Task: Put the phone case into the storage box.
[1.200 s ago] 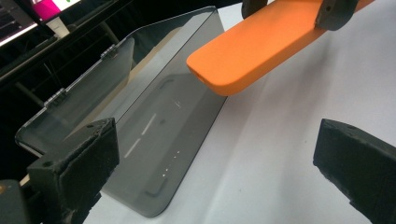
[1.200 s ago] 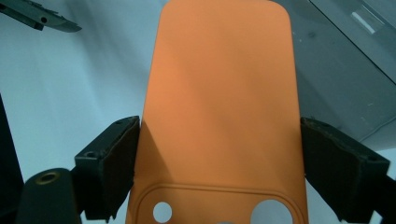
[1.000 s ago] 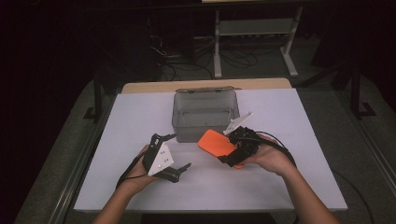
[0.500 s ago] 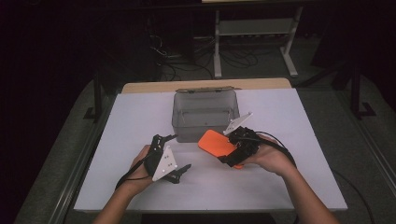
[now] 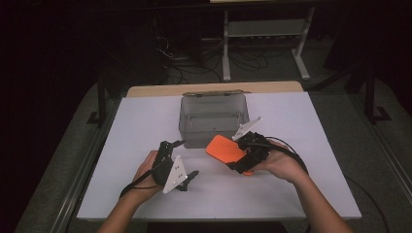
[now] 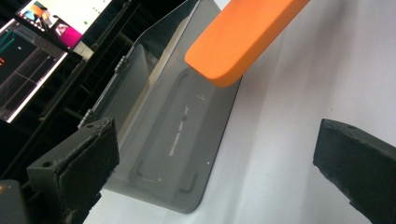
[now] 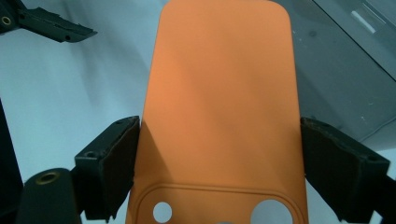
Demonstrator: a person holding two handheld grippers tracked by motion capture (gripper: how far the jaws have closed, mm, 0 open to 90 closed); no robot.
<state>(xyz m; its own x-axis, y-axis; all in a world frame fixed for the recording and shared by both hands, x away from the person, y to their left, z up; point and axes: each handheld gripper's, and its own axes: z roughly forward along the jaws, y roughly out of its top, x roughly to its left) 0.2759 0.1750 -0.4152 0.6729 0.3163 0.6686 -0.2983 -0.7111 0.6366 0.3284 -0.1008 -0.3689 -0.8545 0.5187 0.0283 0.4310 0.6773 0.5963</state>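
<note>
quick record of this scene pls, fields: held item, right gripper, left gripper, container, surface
held item: orange phone case, camera cutouts at the gripper end
right gripper: shut on the case's two long edges
left gripper: open, nothing between its jaws
container: clear grey plastic box, lid open, just beyond the case
surface: white table

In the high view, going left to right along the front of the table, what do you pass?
Left gripper → orange phone case → right gripper, shut on the case.
</note>
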